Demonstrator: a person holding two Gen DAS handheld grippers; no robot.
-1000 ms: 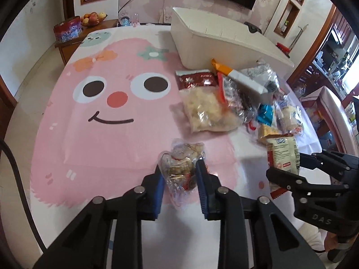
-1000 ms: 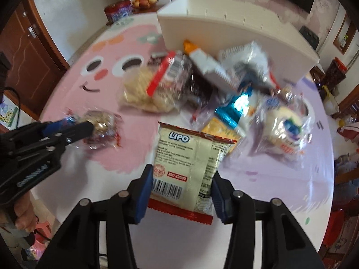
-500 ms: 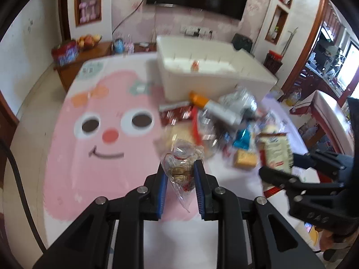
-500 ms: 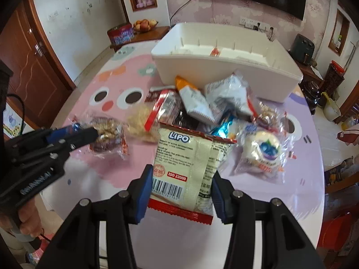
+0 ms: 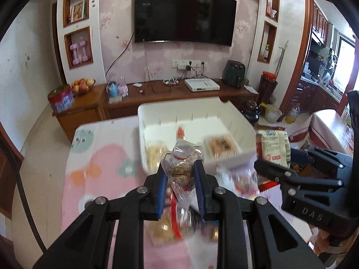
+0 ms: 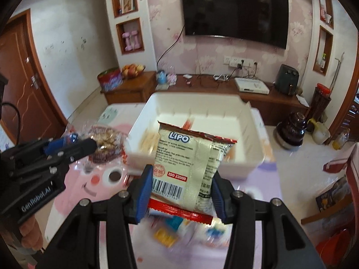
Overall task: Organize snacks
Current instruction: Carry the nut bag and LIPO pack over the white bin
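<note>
Left wrist view: the left gripper (image 5: pixel 180 187) was seen pinched hard on a clear bag of cookies (image 5: pixel 182 164), the blue pads pressed into its lower half, so that the bag was held upright with its long axis running up and away from the jaws. The right gripper (image 6: pixel 180 194) was closed on the lower part of a cream Lipo packet (image 6: pixel 190 168), whose long axis stood upright, the printed name at the top and the red crimped edge at the bottom, leaning a little to one side. Both packs were held in the air above the pink tablecloth (image 5: pixel 101 179), short of the white bin (image 5: pixel 224 121) lying beyond them. Inside the bin a few snacks were already seen: a pale bag at the left, a tray-like pack at the right and something red between them. Below the grippers a blurred heap of snacks (image 6: pixel 170 231) remained on the cloth. The task was judged to be at an early to middle stage: some items binned, two in transit, several left.
</note>
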